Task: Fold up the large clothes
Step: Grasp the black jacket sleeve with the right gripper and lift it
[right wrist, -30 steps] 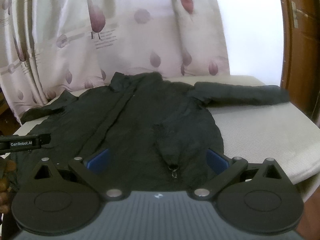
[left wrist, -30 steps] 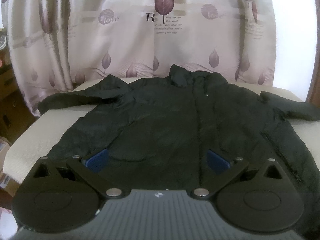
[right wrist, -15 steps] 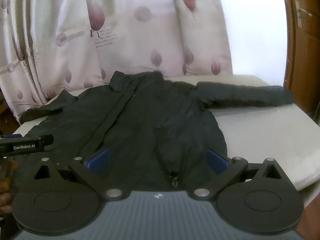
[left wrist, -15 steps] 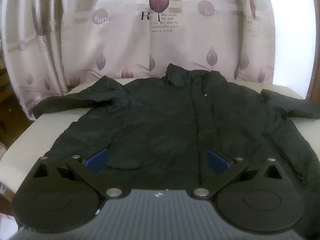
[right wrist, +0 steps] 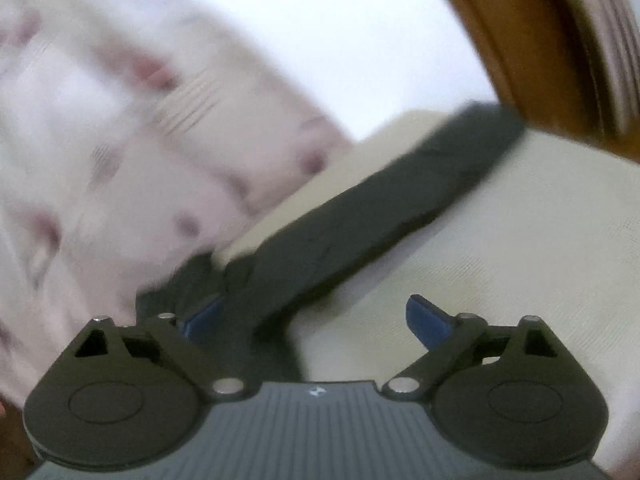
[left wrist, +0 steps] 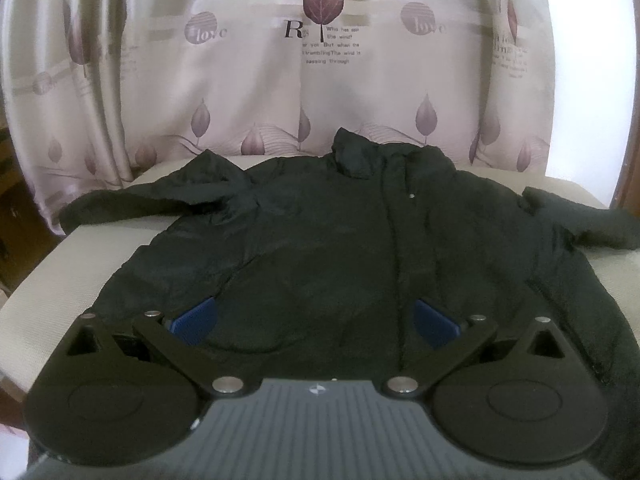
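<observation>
A black jacket (left wrist: 320, 240) lies front up and spread flat on a cream cushion (left wrist: 60, 280), collar at the far side and both sleeves stretched out. My left gripper (left wrist: 316, 320) hovers open over the jacket's near hem, with nothing between its blue pads (left wrist: 196, 320). The right wrist view is blurred and tilted. There the jacket's right sleeve (right wrist: 380, 208) runs diagonally up to the right. My right gripper (right wrist: 316, 320) stands wide over the sleeve's near end, its jaws closing. The cloth lies by the left pad (right wrist: 204, 318) and is not pinched.
A pale curtain (left wrist: 240, 80) printed with purple leaves hangs close behind the cushion. A brown wooden frame (right wrist: 500, 40) stands at the far right, just past the sleeve's cuff. Bare cream cushion (right wrist: 520, 240) lies right of the sleeve.
My right gripper has swung quickly to the right and rolled, from facing the jacket's front to facing its right sleeve. The left gripper has hardly moved. The jacket lies as before.
</observation>
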Tool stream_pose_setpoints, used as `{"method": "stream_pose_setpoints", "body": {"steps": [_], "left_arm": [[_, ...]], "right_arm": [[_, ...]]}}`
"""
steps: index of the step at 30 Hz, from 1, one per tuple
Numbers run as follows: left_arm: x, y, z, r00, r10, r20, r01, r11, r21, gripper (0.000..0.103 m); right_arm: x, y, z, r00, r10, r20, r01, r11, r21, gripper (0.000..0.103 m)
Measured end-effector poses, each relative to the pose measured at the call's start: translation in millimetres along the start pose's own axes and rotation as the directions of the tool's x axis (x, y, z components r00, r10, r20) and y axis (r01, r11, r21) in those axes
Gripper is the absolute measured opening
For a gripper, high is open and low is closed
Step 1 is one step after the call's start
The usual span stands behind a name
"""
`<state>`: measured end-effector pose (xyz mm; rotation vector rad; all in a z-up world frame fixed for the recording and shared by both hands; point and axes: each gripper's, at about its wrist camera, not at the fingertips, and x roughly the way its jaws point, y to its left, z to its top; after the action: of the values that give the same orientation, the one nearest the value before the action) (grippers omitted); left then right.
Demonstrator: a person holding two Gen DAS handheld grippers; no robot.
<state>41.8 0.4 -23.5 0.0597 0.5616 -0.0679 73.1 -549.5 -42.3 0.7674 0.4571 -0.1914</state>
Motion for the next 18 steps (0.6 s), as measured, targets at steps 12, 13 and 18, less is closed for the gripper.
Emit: {"method": "stream_pose_setpoints", "body": {"steps": [12, 13, 18], "left_arm": [[14, -5, 14, 0.998, 0.051, -0.041, -0.051, 0.999, -0.004, 0.103], [15, -5, 15, 0.998, 0.056, -0.043, -0.056, 0.998, -0.004, 0.103], [24, -4, 20, 0.995, 0.075, -0.061, -0.076, 0.997, -0.008, 0.103]], "right_arm": [[94, -145, 107, 0.995, -0.104, 0.007, 0.093, 0.914, 0.394, 0.083], [97, -149, 109, 0.995, -0.101, 0.022, 0.083, 0.910, 0.405, 0.083], [127, -150, 128, 0.995, -0.089, 0.049, 0.063, 0.922, 0.383, 0.083]]}}
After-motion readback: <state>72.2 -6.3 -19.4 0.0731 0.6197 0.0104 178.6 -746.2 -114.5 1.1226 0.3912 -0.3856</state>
